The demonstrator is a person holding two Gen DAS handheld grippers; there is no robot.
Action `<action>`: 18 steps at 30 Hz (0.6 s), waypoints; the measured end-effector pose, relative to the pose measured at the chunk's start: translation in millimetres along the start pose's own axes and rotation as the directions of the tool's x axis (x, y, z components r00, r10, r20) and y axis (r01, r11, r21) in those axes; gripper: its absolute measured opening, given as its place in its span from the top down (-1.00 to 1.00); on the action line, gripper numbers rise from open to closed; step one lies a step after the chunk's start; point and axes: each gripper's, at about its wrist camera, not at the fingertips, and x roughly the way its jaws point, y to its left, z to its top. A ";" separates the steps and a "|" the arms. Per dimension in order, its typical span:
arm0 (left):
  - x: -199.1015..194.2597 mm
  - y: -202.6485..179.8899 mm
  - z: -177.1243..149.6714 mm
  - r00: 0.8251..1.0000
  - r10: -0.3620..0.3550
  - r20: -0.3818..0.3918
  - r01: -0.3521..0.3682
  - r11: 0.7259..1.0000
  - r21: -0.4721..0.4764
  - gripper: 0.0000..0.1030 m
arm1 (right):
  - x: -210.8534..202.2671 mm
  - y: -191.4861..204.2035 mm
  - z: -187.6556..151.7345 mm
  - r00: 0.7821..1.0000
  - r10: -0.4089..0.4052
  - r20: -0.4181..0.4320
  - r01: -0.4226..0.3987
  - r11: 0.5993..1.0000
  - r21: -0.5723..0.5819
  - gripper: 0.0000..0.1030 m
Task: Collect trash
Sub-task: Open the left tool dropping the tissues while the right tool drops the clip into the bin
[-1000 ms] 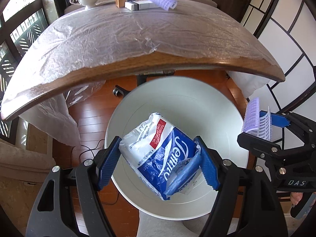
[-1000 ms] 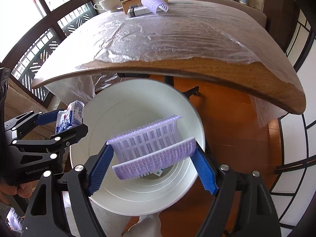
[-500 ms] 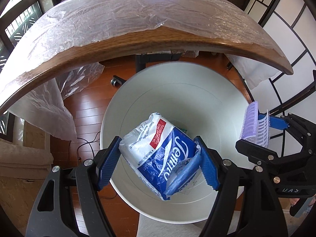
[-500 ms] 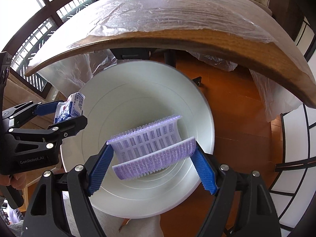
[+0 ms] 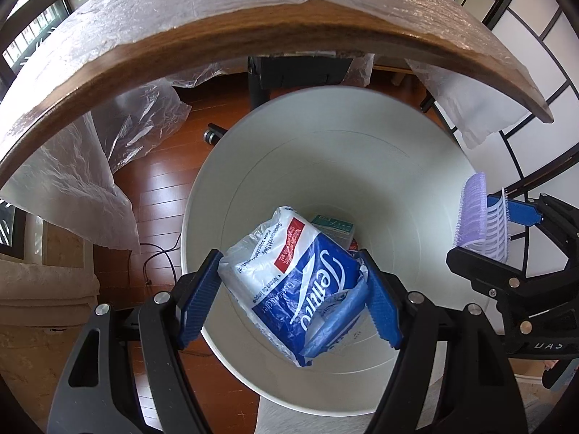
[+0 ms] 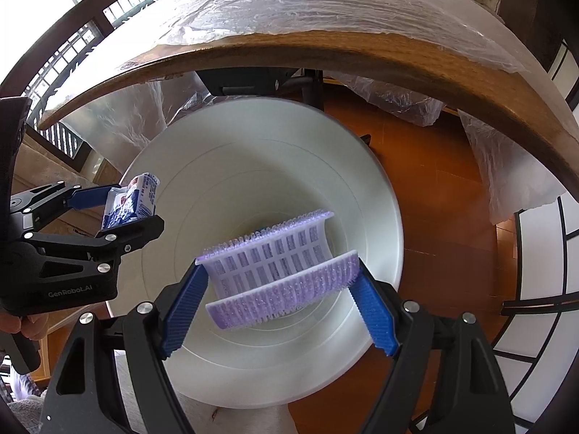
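My left gripper (image 5: 291, 282) is shut on a blue and white tissue pack (image 5: 293, 282) and holds it over the open white bin (image 5: 416, 166). My right gripper (image 6: 278, 285) is shut on a purple hair roller (image 6: 278, 271), flattened between the fingers, above the same bin (image 6: 376, 217). In the left wrist view the right gripper with the roller (image 5: 481, 224) hangs at the bin's right rim. In the right wrist view the left gripper with the pack (image 6: 130, 206) is at the bin's left rim. A small green-topped box (image 5: 333, 226) lies at the bin's bottom.
A wooden table (image 5: 253, 32) covered in clear plastic sheet overhangs the bin's far side; it also shows in the right wrist view (image 6: 325, 47). Plastic sheet hangs down at the left (image 5: 72, 188). A caster and table leg (image 5: 260, 83) stand behind the bin on the wood floor.
Both grippers have tilted further down toward the bin, which now fills more of each view; the tabletop items have slid out of sight. Both grips are unchanged.
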 end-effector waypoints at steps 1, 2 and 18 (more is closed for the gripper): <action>1.2 0.4 0.0 1.000 0.000 -0.003 0.000 1.000 0.001 -0.45 | 0.5 -0.1 -0.3 1.000 0.000 -0.002 0.000 1.000 -0.001 -0.51; 1.9 0.4 0.1 1.000 0.001 -0.006 -0.001 1.000 0.001 -0.45 | 1.3 -0.1 -0.7 1.000 0.000 -0.005 0.000 1.000 -0.002 -0.51; 8.6 0.2 3.6 1.000 -0.004 -0.027 0.004 1.000 0.016 -0.45 | 7.1 -2.8 -0.2 1.000 -0.007 -0.027 0.007 1.000 0.000 -0.51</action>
